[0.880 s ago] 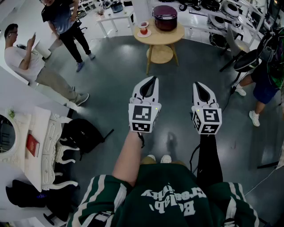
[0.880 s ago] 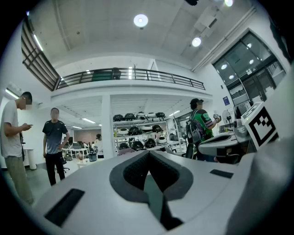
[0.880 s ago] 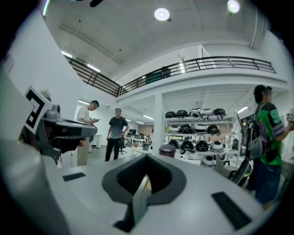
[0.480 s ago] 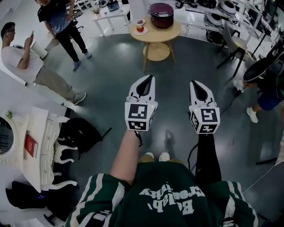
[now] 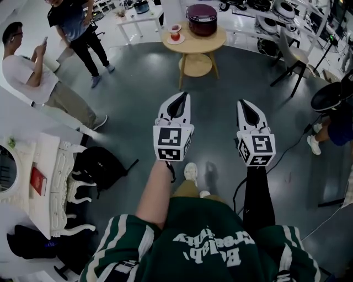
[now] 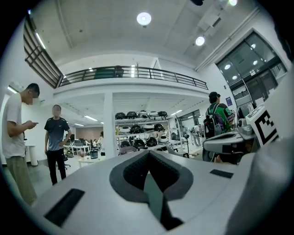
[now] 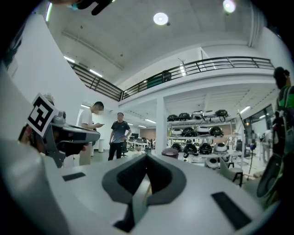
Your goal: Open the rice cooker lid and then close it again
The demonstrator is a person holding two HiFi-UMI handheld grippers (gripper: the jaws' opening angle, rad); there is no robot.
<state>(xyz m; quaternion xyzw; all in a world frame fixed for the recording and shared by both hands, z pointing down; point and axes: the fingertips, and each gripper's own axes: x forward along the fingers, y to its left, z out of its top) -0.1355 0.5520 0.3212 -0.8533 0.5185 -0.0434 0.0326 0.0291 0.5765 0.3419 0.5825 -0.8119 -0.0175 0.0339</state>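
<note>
Left hand-held gripper [image 5: 185,95] and right hand-held gripper [image 5: 241,102] hover side by side above the floor [image 5: 132,77], jaws together, empty. Far ahead, the rice cooker [image 5: 202,12] sits closed on the round counter [image 5: 194,43].

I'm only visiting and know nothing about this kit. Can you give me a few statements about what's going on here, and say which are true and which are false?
1. The rice cooker is closed. True.
2. The left gripper is clamped on the rice cooker. False: it is held in the air over the floor, well short of the round table, jaws together on nothing.
3. A cup stands beside the rice cooker on the round table. True.
4. The right gripper has its jaws wide apart. False: they are together, with nothing between them.
5. Nobody else is in the room. False: a person in a white shirt is at the left, among others.
</note>
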